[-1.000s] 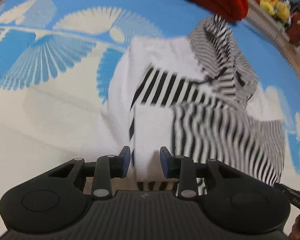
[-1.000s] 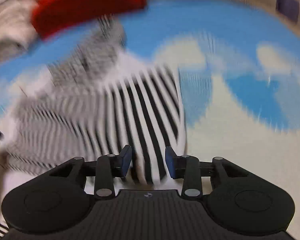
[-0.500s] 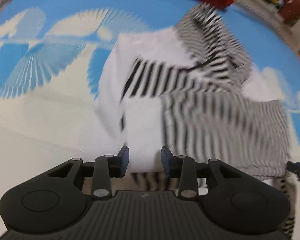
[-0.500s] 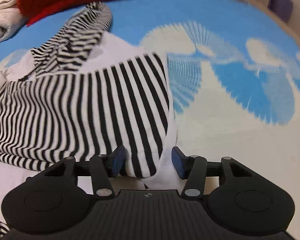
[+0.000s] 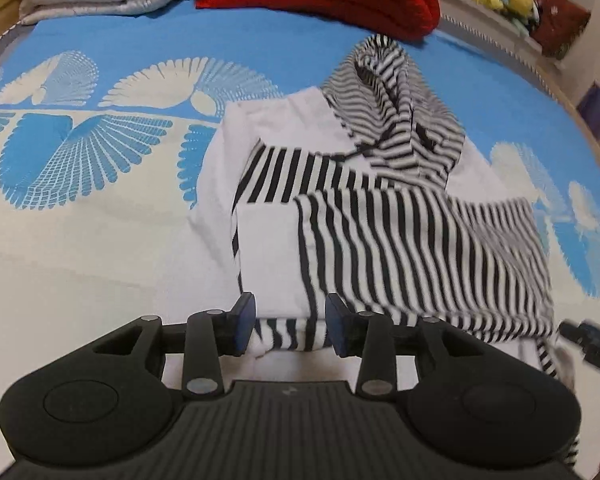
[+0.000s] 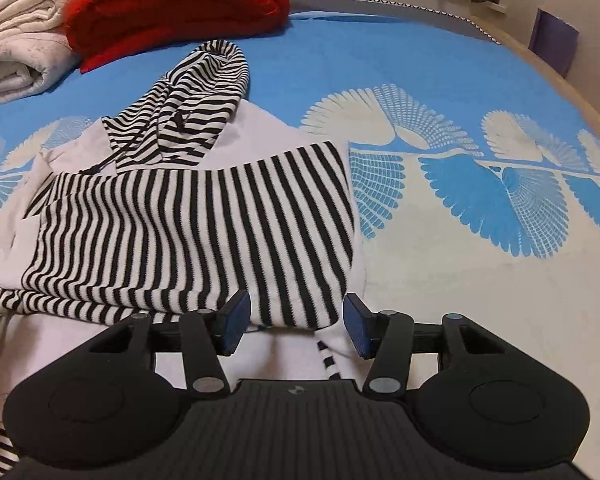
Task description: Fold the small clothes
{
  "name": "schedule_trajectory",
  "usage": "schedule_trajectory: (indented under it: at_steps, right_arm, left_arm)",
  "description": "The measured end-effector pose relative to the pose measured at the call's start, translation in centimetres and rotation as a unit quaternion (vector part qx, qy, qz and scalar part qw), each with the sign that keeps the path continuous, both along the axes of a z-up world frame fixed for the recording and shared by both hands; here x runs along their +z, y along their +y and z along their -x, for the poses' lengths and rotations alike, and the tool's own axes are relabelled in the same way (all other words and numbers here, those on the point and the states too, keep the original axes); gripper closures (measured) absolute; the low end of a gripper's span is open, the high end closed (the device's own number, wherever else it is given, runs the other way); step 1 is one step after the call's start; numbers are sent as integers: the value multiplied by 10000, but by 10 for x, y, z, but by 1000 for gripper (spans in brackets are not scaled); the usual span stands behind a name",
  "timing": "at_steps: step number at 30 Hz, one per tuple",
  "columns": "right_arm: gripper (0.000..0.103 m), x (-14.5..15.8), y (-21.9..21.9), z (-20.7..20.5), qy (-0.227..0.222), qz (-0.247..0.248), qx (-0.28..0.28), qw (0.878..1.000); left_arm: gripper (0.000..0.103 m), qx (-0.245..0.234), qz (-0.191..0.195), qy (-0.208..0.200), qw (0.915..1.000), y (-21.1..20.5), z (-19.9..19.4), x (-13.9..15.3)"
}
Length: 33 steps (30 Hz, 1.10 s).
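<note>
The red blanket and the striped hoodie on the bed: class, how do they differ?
The red blanket is plain red; the striped hoodie is black-and-white striped with white panels. The blanket is a thick folded bundle at the far edge; the hoodie lies flat, partly folded, by the grippers. Both rest on the blue patterned bedspread.
</note>
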State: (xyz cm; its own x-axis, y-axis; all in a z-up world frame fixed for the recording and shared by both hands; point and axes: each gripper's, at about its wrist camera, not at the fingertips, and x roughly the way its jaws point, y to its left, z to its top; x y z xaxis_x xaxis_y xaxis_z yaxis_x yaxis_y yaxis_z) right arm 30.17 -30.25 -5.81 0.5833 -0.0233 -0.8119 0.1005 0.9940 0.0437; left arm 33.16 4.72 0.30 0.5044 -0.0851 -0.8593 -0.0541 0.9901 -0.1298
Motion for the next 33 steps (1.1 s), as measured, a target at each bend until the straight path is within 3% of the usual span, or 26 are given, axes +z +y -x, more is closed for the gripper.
schedule_trajectory:
  at_steps: [2,7,12,14,16,21,27,33]
  right_arm:
    - [50,0,1,0,16,-84,-59,9999]
    - [50,9,2,-7,-96,-323,-144,9993]
    - [50,21,-3,-16,-364,-108,-98,9992]
    - [50,21,-10,-20,-376,-142,-139,9991]
    - [50,16,-20,-23,-266,-259,-263,9990]
    - [50,9,-34,-25,-157,-376,-370,9985]
    - [50,0,-49,-31,2,294,-492,9984]
    - [50,-18,-54,-35,218,757,-403,9961]
  left_arm:
    - [60,64,-10,-140,9999,0,-2,6]
    - [60,60,-518,-703,9962,-7,-10,24]
    - [61,306,-607,-1075,9919,-7,-22,32]
    - [66,379,-614,-1171,9905,-8,-27,33]
    - [80,430,-677,-1218,9893,-12,-29,34]
    - [90,385,-806,-1347,9868,-18,-33,37]
    - [90,260,-965,-1450,9844,-26,-67,32]
    - [89,-47,-1087,-1598,9811,-47,-152,28]
